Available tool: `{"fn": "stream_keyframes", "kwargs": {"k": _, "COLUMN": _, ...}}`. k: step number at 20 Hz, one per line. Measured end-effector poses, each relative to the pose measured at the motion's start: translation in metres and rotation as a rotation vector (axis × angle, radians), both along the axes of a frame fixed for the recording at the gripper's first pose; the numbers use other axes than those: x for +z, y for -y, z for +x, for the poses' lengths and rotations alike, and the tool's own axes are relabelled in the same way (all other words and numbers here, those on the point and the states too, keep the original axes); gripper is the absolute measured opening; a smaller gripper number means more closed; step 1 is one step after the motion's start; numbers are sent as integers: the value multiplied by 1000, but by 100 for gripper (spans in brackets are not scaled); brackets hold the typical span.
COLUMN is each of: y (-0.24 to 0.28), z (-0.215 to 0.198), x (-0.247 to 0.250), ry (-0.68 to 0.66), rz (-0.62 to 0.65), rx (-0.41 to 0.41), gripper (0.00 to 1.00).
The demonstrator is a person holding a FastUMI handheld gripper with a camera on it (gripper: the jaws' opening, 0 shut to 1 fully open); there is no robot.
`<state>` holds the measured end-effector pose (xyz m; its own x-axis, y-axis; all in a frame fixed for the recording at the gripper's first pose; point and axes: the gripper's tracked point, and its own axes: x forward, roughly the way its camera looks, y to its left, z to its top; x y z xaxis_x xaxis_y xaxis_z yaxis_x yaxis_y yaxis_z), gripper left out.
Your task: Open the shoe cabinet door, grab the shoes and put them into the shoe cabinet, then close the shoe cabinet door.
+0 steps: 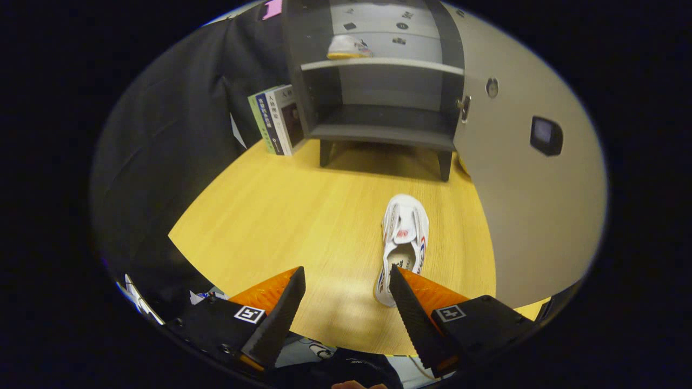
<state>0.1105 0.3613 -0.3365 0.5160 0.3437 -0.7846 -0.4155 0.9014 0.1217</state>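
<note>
A white shoe [403, 243] with straps lies on the wooden table [281, 216], toe toward the cabinet, its heel just beside my right fingertip. My gripper [346, 276] is open above the table, nothing between its fingers. Beyond the shoe stands the dark grey shoe cabinet [378, 81] with its door [535, 178] swung wide open to the right. A second white shoe [348, 47] rests on the cabinet's upper shelf. The lower shelf holds nothing.
Several books [278, 119] lean upright against the cabinet's left side. Black cloth hangs along the left of the table. The open door stretches along the right side of the table, close to the shoe.
</note>
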Motion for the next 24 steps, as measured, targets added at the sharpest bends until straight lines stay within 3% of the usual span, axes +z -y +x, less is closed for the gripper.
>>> {"fn": "stream_keyframes", "kwargs": {"k": 4, "y": -2, "z": 24, "x": -47, "ry": -59, "rz": -27, "rx": -32, "gripper": 98}}
{"fn": "stream_keyframes", "kwargs": {"k": 12, "y": -11, "z": 85, "x": -85, "ry": -33, "rz": -81, "rx": -81, "gripper": 98}}
{"fn": "stream_keyframes", "kwargs": {"k": 17, "y": -4, "z": 105, "x": -99, "ry": 22, "rz": -176, "rx": -74, "gripper": 86}}
{"fn": "stream_keyframes", "kwargs": {"k": 21, "y": 2, "z": 117, "x": -97, "ry": 33, "rz": -179, "rx": -86, "gripper": 21}}
{"fn": "stream_keyframes", "kwargs": {"k": 24, "y": 1, "z": 116, "x": -102, "ry": 40, "rz": -171, "rx": -43, "gripper": 6}}
